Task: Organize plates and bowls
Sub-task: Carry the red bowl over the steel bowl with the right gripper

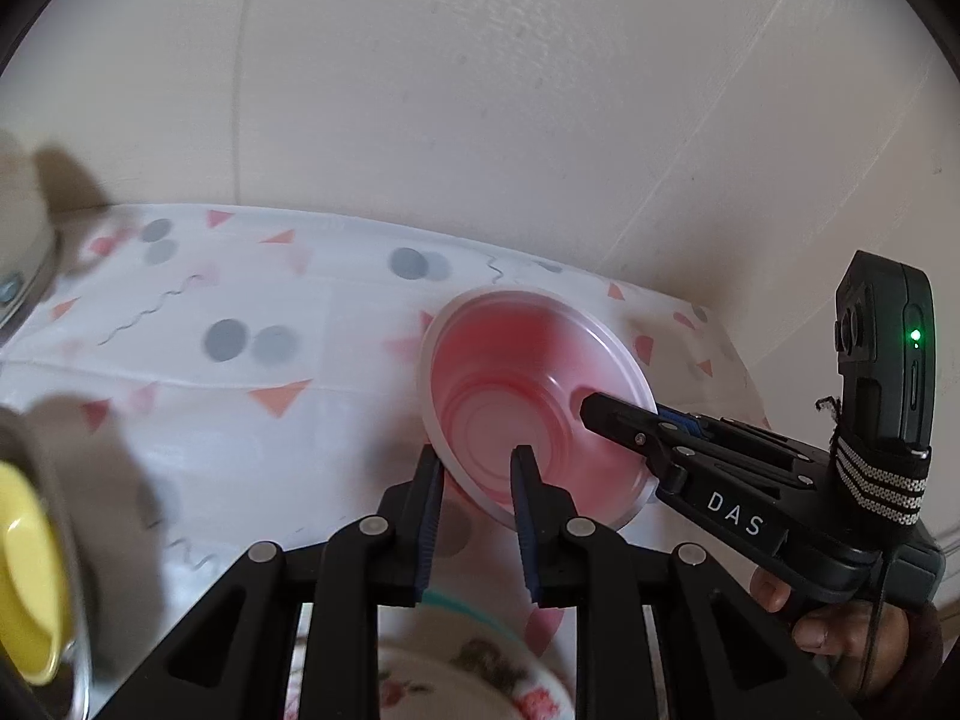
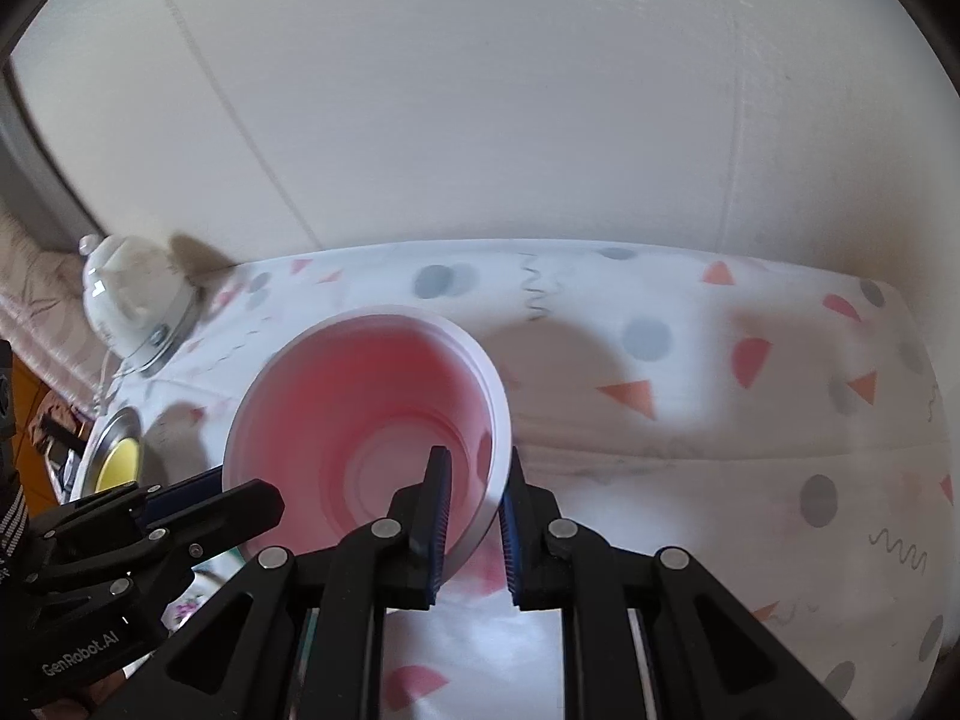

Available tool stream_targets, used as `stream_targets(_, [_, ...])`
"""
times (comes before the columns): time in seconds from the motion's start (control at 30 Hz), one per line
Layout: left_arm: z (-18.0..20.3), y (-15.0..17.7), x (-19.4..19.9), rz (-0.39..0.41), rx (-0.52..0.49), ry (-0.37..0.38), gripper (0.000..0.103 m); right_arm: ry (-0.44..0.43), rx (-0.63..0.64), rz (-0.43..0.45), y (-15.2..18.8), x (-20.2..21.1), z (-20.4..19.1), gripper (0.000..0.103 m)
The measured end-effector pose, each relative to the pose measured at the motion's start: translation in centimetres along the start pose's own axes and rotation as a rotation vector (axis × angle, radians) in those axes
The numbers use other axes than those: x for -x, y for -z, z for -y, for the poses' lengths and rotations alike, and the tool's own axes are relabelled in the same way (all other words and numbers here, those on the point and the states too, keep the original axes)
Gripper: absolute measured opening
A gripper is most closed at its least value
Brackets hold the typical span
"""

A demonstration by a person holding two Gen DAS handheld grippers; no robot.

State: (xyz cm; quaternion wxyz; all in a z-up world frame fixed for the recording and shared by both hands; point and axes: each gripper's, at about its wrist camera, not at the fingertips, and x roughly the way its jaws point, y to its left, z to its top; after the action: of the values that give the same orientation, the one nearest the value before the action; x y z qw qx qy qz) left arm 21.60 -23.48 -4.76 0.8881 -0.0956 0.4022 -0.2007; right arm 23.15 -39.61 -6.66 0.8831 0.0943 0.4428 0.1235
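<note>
- The pink bowl (image 2: 366, 438) hangs tilted above the patterned tablecloth (image 2: 720, 360), near the middle, seemingly held by both grippers for steadiness.
- The right gripper (image 2: 474, 510) clenches the bowl's right rim, wall between its jaws.
- The left gripper (image 1: 477, 516) straddles the near-left rim, apparently gripping.
- A floral dish (image 1: 480, 684) below looks like the likely stacking spot.

Pink bowl (image 2: 366, 414); white tablecloth (image 2: 690, 420), coral triangles, grey dots.

pink bowl (image 1: 528, 396): 1 | floral plate (image 1: 474, 678): 1 (partly hidden) | yellow dish (image 1: 27, 576): 1 | tools: 2
</note>
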Motion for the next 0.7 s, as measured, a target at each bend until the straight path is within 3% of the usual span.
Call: stream_targets(0.7, [-5.4,3.8,8.3,0.123,0.099,-0.077,0.025,-0.11,0.16,0.006,1.2,1.4,-9.6,0.016])
